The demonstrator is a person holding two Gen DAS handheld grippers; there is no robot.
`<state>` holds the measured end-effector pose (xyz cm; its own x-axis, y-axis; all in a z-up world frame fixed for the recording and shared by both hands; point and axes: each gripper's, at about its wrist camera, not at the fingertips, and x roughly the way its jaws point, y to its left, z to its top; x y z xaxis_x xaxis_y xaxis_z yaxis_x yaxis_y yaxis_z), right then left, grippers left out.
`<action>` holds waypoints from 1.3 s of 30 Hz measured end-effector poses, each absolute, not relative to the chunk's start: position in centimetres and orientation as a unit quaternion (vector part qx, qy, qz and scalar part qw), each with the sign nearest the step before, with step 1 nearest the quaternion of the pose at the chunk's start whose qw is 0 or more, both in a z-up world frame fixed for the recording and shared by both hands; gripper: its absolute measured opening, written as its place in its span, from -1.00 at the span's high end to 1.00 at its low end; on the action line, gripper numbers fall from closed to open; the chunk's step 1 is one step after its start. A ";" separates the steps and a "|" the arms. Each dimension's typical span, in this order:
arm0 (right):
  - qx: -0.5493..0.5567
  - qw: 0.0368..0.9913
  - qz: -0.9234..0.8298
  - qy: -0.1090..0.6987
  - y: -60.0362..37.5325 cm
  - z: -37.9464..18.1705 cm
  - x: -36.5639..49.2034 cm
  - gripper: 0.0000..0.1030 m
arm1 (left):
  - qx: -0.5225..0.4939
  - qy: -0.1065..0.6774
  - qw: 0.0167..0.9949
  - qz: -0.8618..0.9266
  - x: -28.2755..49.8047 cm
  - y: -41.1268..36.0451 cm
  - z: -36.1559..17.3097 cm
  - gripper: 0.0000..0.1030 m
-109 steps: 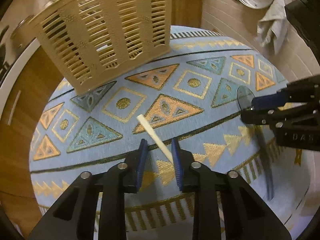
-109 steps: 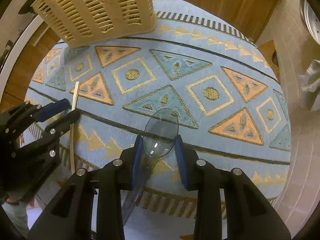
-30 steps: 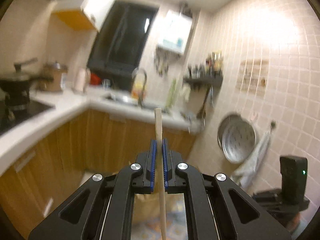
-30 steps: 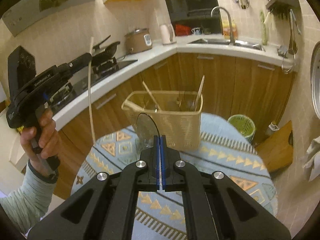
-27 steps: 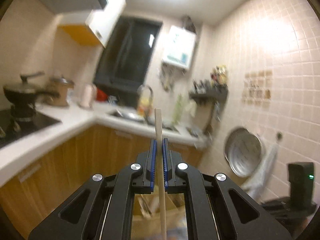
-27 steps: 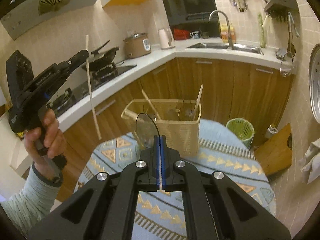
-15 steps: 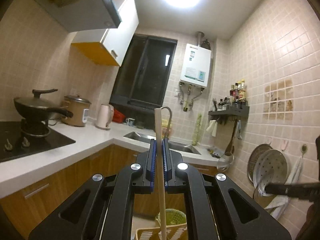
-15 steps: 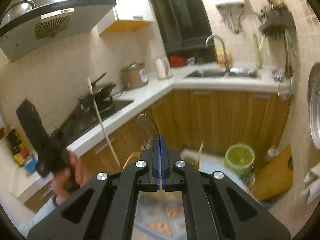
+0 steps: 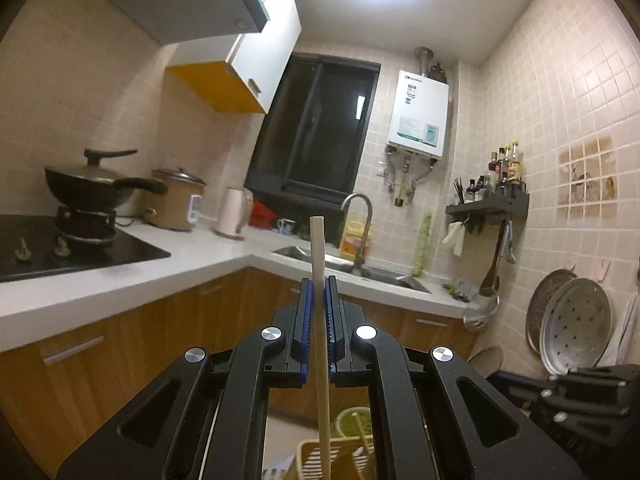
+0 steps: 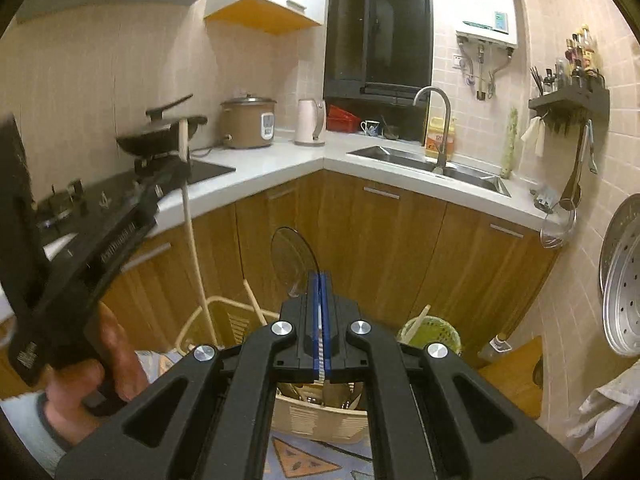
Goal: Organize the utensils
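- Left tool (image 9: 318, 304): blue pads pressed onto a pale chopstick (image 9: 319, 280), pinching it; stick stands about upright, top end poking above the pads, lower part running down out of the bottom of the left wrist view.
- In the right wrist view the left tool (image 10: 176, 170) shows at the left side, held by a hand (image 10: 100, 364) with a grey sleeve cuff; the chopstick (image 10: 191, 232) hangs down from it, lower end reaching just over or inside the basket's left rim, cannot tell if it touches.
- Right tool (image 10: 321, 316): pads pressed together on the handle of a clear plastic spoon (image 10: 294, 262); spoon bowl sticks up above the pads, seen against the wooden cabinet doors.
- Beige slotted basket (image 10: 320, 416) sits below and just ahead of the right tool, on a blue patterned tablecloth (image 10: 304, 460); several light utensils already stand tilted in it.
- In the left wrist view a bit of the basket (image 9: 310, 456) shows at the bottom edge, between the tool's arms, with a stick leaning inside.
- Right tool body (image 9: 576, 396) appears dark at the lower right of the left wrist view.
- Background: green waste bin (image 10: 434, 334) on the floor beyond the basket, white tabletop (image 10: 280, 164) with sink, kettle, rice cooker, wok on the hob.
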<state>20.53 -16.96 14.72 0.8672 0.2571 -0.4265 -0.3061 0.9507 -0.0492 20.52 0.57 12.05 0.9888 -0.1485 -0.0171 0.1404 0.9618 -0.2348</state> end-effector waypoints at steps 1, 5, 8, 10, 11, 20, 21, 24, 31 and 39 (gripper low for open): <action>-0.056 0.963 0.148 0.217 -16.9 14.2 20.7 0.99 | -0.116 0.018 0.990 -0.077 20.5 0.6 12.0 0.91; -0.044 0.957 0.170 0.233 -17.4 13.4 20.6 0.93 | -0.101 0.012 0.992 -0.077 19.6 0.6 11.6 0.74; -0.023 0.953 0.181 0.242 -18.3 13.3 20.0 0.52 | -0.094 0.021 0.991 -0.089 18.9 0.9 11.5 0.34; -0.022 0.956 0.177 0.233 -18.9 13.4 19.1 0.31 | -0.098 0.033 0.989 -0.103 18.2 1.4 11.5 0.34; -0.023 0.959 0.168 0.227 -19.5 13.5 18.3 0.22 | -0.099 0.036 0.989 -0.107 17.7 1.6 11.5 0.34; -0.015 0.970 0.142 0.199 -23.1 11.4 10.8 0.03 | -0.091 0.048 0.985 -0.141 10.9 1.8 12.1 -0.18; -0.016 0.972 0.133 0.193 -23.3 11.0 10.1 0.03 | -0.090 0.052 0.984 -0.146 10.0 1.5 12.0 -0.25; -0.005 0.978 0.116 0.175 -24.2 10.1 8.0 0.02 | -0.077 0.067 0.985 -0.142 7.9 0.5 11.3 -0.45; 0.005 0.986 0.087 0.142 -25.3 8.5 4.5 -0.29 | -0.009 0.079 0.993 -0.084 4.2 -2.5 8.2 -0.73; -0.019 0.994 0.041 0.100 -24.8 6.1 2.7 -0.80 | -0.012 0.104 0.994 -0.041 4.1 -3.5 5.3 -0.73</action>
<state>2.66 -24.85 6.13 0.9766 0.0774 -0.2008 -0.0851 0.9959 -0.0298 4.10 -3.54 5.30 0.9749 -0.0845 -0.2060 0.0795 0.9963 -0.0324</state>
